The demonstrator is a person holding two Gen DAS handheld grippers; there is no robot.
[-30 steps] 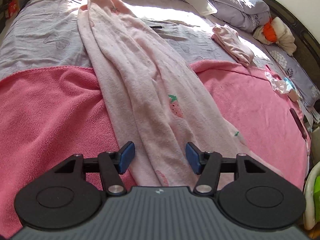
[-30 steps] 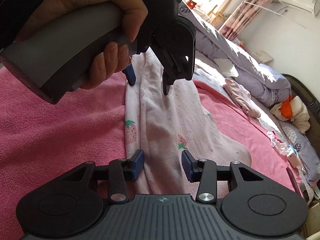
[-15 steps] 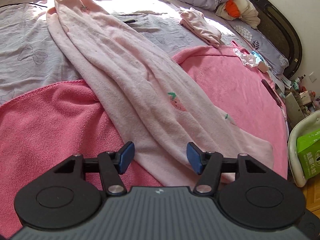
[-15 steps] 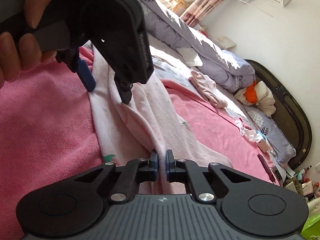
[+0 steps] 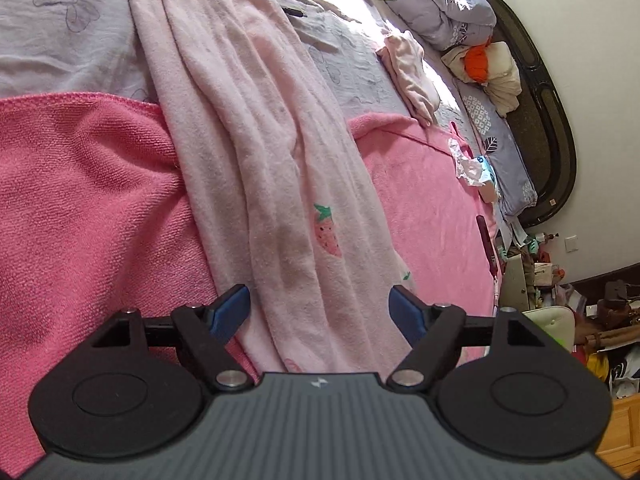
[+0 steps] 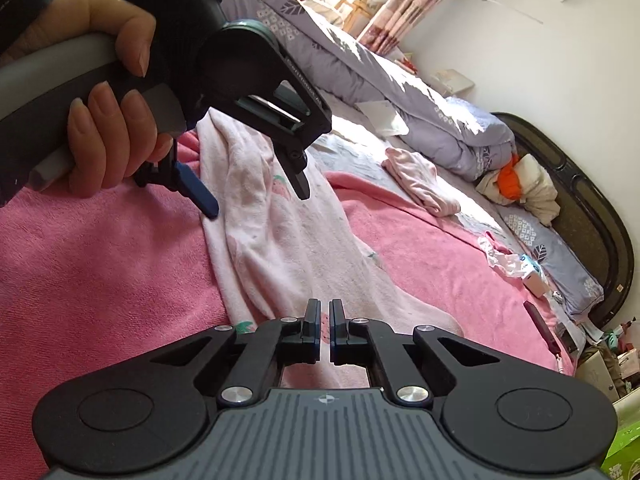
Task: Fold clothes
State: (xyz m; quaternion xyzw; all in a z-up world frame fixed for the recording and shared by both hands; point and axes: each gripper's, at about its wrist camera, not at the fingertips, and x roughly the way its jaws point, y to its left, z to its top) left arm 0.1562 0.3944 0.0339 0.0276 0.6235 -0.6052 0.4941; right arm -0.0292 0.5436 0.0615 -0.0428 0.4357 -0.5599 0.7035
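While the pale pink garment (image 5: 280, 168) lies bunched lengthwise down the frame's centre on the bed (image 5: 80, 208), folding looks barely begun: the right tool (image 6: 325, 330) pinches its near hem, and the left tool (image 5: 320, 308) hovers wide apart, empty.

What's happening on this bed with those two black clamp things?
A person is folding clothes with a handheld gripper in each hand. The right gripper is shut on the near end of a long pale pink strawberry-print garment lying across a pink towel. The left gripper hovers open over the same garment, farther along it, not gripping yet.
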